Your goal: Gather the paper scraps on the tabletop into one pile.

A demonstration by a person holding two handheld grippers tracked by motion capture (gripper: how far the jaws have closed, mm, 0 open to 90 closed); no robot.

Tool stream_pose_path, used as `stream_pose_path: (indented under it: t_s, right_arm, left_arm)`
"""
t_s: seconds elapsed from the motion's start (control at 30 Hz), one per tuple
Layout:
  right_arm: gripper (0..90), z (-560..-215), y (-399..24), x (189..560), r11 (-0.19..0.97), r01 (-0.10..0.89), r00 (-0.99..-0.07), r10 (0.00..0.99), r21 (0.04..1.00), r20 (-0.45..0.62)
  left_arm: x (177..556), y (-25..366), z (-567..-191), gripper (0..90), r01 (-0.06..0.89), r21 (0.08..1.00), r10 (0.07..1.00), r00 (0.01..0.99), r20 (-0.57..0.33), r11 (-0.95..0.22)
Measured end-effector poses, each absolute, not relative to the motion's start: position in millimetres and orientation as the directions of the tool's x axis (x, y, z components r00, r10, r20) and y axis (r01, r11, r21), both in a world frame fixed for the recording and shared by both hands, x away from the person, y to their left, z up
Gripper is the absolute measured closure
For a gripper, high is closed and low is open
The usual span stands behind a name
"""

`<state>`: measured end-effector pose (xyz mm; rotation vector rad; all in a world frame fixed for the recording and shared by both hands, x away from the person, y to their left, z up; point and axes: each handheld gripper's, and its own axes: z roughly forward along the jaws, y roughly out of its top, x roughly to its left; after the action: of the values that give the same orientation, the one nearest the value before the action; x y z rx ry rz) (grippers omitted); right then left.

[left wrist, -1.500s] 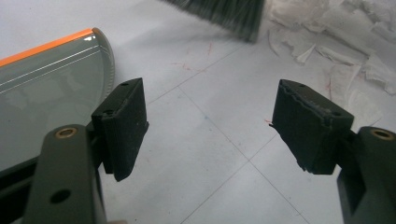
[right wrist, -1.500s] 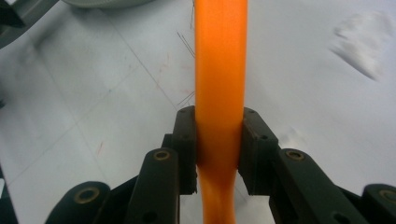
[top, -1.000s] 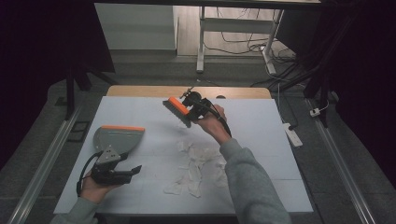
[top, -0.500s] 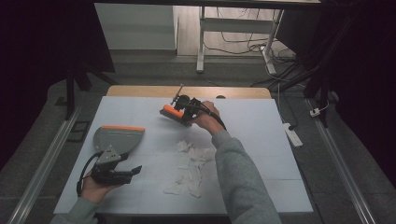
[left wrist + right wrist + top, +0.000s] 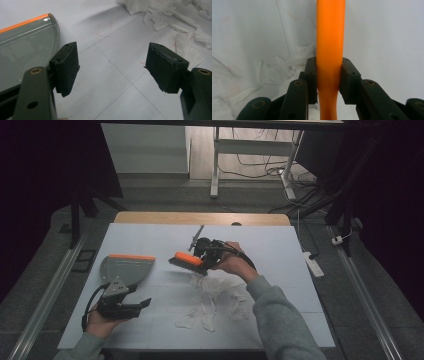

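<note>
In the high view my right gripper is shut on the handle of an orange brush, which it holds low over the far edge of a pile of white tissue scraps. From the right gripper view, both pads clamp the orange handle, and tissue lies below to the left. My left gripper rests near the table's front left, just in front of a grey dustpan with an orange edge. Its jaws stand open over bare table, with the dustpan beside the left jaw.
The work goes on over a pale mat on the table. A white power strip lies off the table's right edge. More tissue shows at the far right of the left gripper view. A desk frame and cables stand behind the table.
My right hand has carried the brush left and then nearer and lower, down to the far edge of the tissue pile. The left gripper and the dustpan have stayed put.
</note>
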<state>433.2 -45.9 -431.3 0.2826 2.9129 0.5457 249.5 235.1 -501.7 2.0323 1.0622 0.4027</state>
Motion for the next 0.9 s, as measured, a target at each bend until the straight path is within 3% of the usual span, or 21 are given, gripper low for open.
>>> stream_pose_path:
  t_s: [0.13, 0.23, 0.37, 0.5, 0.7, 0.9]
  right_arm:
    - [70.6, -415.0, -59.1, 439.6, 0.858, 0.21, -0.941, 0.308, 0.47, -0.142]
    - [70.6, -414.8, -56.0, 449.5, 0.851, 0.243, -0.916, 0.359, 0.465, -0.18]
    - [70.6, -429.5, -45.7, 468.9, 0.889, 0.238, -0.912, 0.343, 0.392, -0.225]
    - [70.6, -447.2, -35.1, 470.9, 0.915, 0.237, -0.928, 0.313, 0.327, -0.202]
    - [70.7, -453.3, -34.5, 451.0, 0.923, 0.207, -0.954, 0.264, 0.324, -0.143]
    - [70.7, -425.1, -59.2, 428.6, 0.854, 0.223, -0.935, 0.324, 0.47, -0.146]
  left_arm:
    - [249.6, 233.9, -501.5, 27.4, 0.548, 0.764, 0.798, 0.598, -0.075, -0.34]
    - [249.7, 233.5, -501.7, 27.3, 0.549, 0.765, 0.799, 0.597, -0.075, -0.338]
    - [249.8, 234.4, -502.2, 27.2, 0.552, 0.763, 0.799, 0.596, -0.079, -0.336]
    - [250.4, 236.1, -502.9, 27.3, 0.553, 0.765, 0.798, 0.596, -0.085, -0.331]
    - [250.4, 236.5, -502.9, 27.2, 0.551, 0.766, 0.798, 0.597, -0.085, -0.33]
    - [249.4, 236.3, -502.5, 27.2, 0.551, 0.767, 0.801, 0.592, -0.083, -0.329]
